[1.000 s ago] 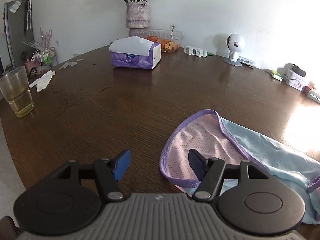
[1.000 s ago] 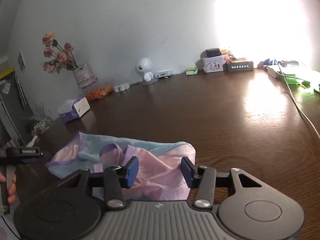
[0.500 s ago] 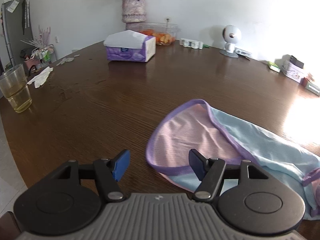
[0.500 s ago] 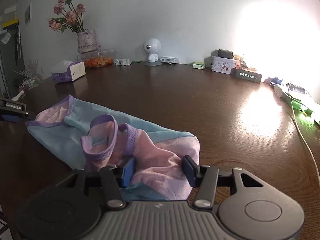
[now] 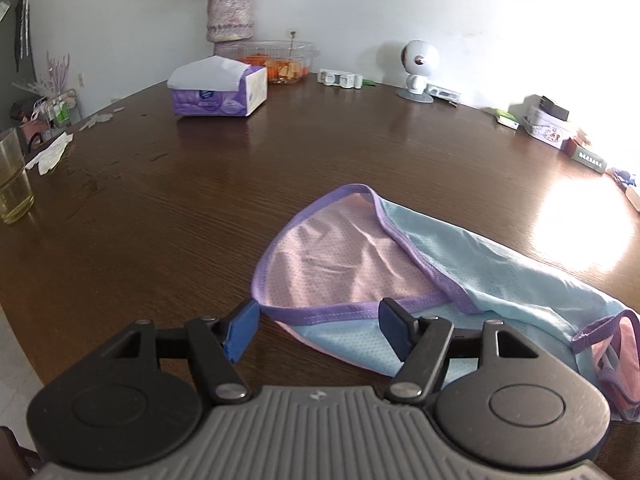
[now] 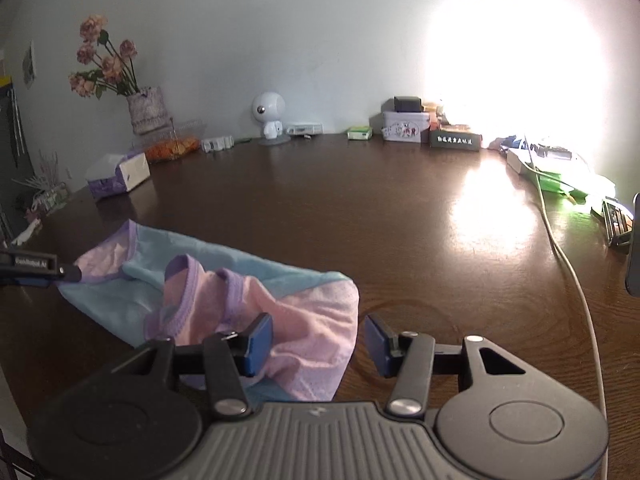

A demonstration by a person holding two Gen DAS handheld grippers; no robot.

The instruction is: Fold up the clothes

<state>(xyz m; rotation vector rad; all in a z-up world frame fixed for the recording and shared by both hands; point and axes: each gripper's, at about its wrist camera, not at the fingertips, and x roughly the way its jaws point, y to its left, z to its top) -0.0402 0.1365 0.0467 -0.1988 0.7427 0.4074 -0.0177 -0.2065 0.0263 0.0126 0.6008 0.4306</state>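
Note:
A small pink and light-blue garment (image 5: 344, 264) with purple trim lies flat on the dark wooden table (image 5: 168, 216). My left gripper (image 5: 319, 326) stands open at its left end, the near purple hem lying between the fingers with neither pad pressing on it. In the right wrist view the same garment (image 6: 240, 280) is bunched at its right end. My right gripper (image 6: 318, 340) is open over the pink corner; cloth lies against the left finger (image 6: 260, 338), and bare table shows by the right one. The left gripper's tip (image 6: 36, 268) shows at the far left.
A purple tissue box (image 5: 218, 88), a vase of flowers (image 5: 229, 16) and a clear food container (image 5: 280, 62) stand at the back. A glass (image 5: 12, 180) stands near the left table edge. A white robot figure (image 6: 269, 118), boxes (image 6: 404, 124) and a white cable (image 6: 568, 264) lie to the right.
The left gripper has shifted so the garment's near hem now lies between its fingers. The right gripper's view has swung, and a gap of bare table now shows beside its right finger.

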